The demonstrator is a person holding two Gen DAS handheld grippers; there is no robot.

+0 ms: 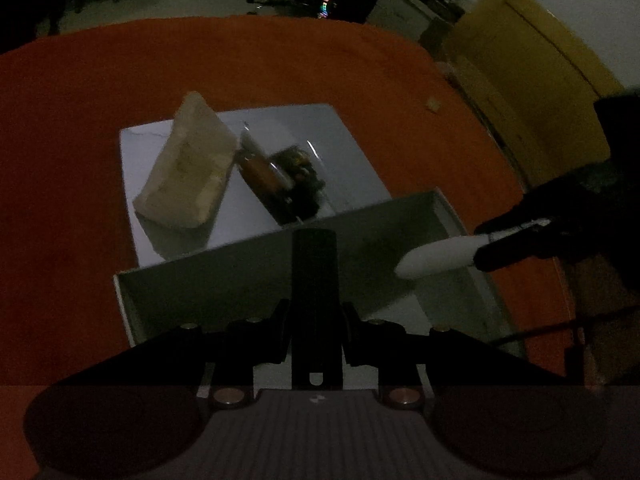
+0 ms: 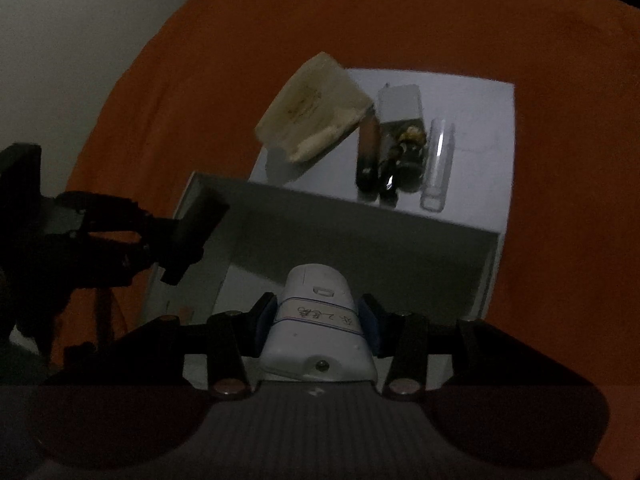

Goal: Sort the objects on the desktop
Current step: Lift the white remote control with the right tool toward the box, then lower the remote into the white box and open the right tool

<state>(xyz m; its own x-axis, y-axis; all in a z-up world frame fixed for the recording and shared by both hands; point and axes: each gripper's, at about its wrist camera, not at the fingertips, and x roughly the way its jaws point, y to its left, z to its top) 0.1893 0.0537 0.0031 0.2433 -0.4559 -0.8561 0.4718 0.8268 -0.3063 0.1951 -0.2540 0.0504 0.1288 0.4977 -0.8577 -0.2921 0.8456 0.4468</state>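
Observation:
My left gripper (image 1: 314, 314) is shut on a black rectangular block (image 1: 314, 268) and holds it over the open white box (image 1: 224, 276). From the right wrist view, that block (image 2: 198, 232) hangs at the box's left corner. My right gripper (image 2: 318, 320) is shut on a white oblong device (image 2: 316, 300) with a handwritten label, above the box's near side (image 2: 360, 236). In the left wrist view the device (image 1: 436, 258) pokes in from the right. Behind the box, a white lid (image 1: 352, 148) carries a beige tissue packet (image 1: 188, 168) and dark small items (image 1: 288, 180).
An orange cloth (image 1: 80, 140) covers the table. A clear plastic tube (image 2: 438, 164) lies on the lid beside the dark items. A small crumb (image 1: 432, 104) sits on the cloth at far right. A yellow door or panel (image 1: 532, 72) stands beyond the table's right edge.

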